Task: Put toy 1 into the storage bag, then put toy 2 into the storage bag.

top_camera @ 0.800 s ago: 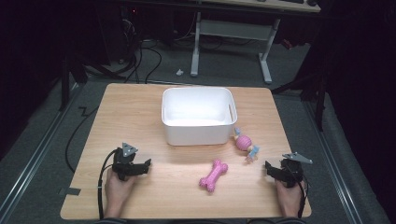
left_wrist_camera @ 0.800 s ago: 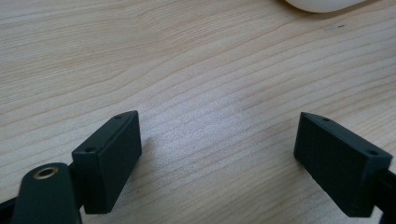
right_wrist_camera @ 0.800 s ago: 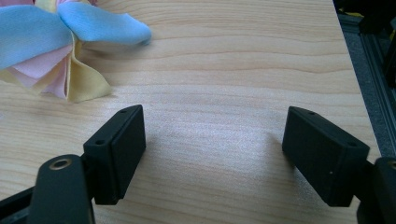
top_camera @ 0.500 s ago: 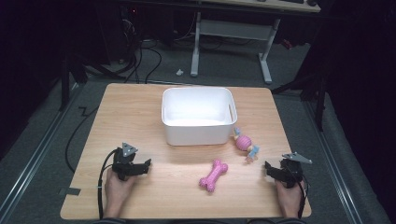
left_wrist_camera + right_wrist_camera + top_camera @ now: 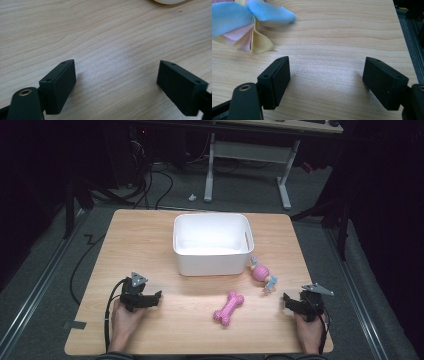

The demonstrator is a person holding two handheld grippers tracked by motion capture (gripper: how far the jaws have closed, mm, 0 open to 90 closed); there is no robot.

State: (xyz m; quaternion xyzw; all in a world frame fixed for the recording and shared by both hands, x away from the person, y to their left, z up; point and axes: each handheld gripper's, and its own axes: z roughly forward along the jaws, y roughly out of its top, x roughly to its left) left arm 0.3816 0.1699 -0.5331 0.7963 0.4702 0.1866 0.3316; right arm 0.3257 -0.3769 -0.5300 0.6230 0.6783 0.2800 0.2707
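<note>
Two grippers rest low on my wooden table [image 5: 150,245] in the high view, the left gripper [image 5: 156,296] near the front left edge and the right gripper [image 5: 286,300] near the front right, each in a hand coming up from the bottom. Between them, a little nearer the right one, lies a pink bone toy [image 5: 229,308], angled on the wood. Just beyond it, beside the front right corner of the white bin [image 5: 211,266], sits a pink ball toy with cloth tails [image 5: 262,275]; it is the thing closest to my right gripper, yet apart from it. From the left gripper view I see the left gripper [image 5: 117,75] with its jaws spread wide and only bare wood between them, the bin's rounded edge [image 5: 168,1] at the top. In the right gripper view the right gripper [image 5: 325,72] also has its jaws wide apart over bare wood, and the blue, yellow and pink cloth tails [image 5: 249,22] lie ahead at the upper left, clear of the jaws.
</note>
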